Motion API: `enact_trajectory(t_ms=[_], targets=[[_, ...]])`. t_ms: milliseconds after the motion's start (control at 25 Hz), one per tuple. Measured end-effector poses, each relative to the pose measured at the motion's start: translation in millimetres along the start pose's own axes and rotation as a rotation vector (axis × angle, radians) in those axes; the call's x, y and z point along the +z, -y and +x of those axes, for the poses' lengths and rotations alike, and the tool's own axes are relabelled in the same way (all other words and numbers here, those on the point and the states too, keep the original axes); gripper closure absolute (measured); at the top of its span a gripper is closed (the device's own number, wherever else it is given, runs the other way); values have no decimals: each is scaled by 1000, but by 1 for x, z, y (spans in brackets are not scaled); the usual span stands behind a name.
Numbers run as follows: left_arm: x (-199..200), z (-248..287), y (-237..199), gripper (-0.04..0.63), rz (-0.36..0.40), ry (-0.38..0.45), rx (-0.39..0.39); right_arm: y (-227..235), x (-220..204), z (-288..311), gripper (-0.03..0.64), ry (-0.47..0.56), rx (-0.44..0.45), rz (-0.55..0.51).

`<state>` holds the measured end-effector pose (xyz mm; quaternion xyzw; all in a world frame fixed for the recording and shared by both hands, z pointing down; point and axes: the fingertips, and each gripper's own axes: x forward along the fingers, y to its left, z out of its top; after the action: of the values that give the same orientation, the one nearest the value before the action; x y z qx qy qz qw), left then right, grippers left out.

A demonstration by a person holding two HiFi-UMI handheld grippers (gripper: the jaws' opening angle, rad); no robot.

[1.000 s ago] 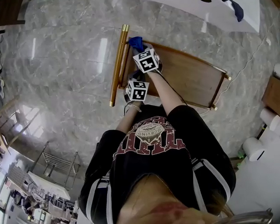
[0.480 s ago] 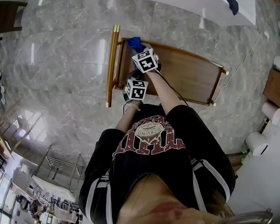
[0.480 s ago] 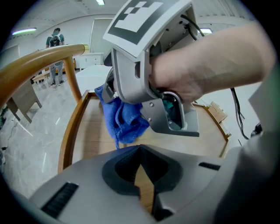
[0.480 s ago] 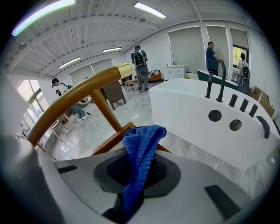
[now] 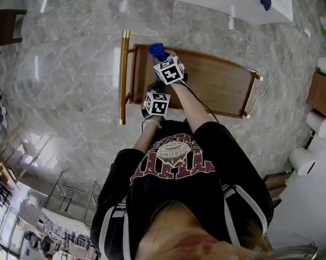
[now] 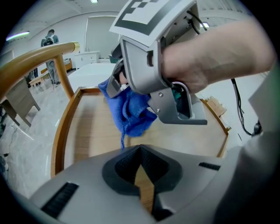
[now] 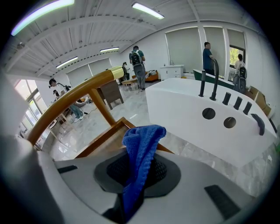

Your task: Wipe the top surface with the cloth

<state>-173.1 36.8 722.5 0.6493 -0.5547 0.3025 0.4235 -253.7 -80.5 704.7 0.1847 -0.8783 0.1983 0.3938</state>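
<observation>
A wooden cart top (image 5: 217,85) with a raised rim lies below me. My right gripper (image 5: 160,56) is shut on a blue cloth (image 5: 157,48), which hangs at the top's far left corner. In the right gripper view the cloth (image 7: 141,151) is pinched between the jaws of my right gripper (image 7: 136,177) and stands up past them. My left gripper (image 5: 154,91) sits just behind the right one, over the left end of the top. In its own view my left gripper (image 6: 139,169) is shut with nothing held, and the cloth (image 6: 130,111) dangles just above the wood (image 6: 89,135).
A gold handle bar (image 5: 121,75) runs along the cart's left end, also seen as a bar (image 7: 74,98) in the right gripper view. A white table (image 7: 210,116) with dark holes stands beyond the cart. Grey marble floor (image 5: 59,77) surrounds it. People stand far off.
The cart has slid left in the head view while both grippers stay about where they were. The cloth is now a little farther from the gold handle.
</observation>
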Motion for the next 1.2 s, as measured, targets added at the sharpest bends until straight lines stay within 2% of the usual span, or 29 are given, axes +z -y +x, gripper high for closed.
enact_trajectory(t_ms=[120, 280, 480, 920, 1200], targets=[[-1, 0, 1, 549, 13, 4, 6, 5, -4, -6, 561, 1, -9, 3], [-1, 0, 0, 549, -12, 27, 11, 13, -11, -11, 560, -2, -22, 9], [-2, 0, 3, 549, 66, 9, 23, 20, -18, -18, 561, -5, -33, 24], [-1, 1, 6, 549, 115, -15, 44, 40, -33, -37, 561, -12, -60, 46], [-2, 2, 6, 549, 118, -15, 57, 56, -47, -49, 560, -18, -79, 70]])
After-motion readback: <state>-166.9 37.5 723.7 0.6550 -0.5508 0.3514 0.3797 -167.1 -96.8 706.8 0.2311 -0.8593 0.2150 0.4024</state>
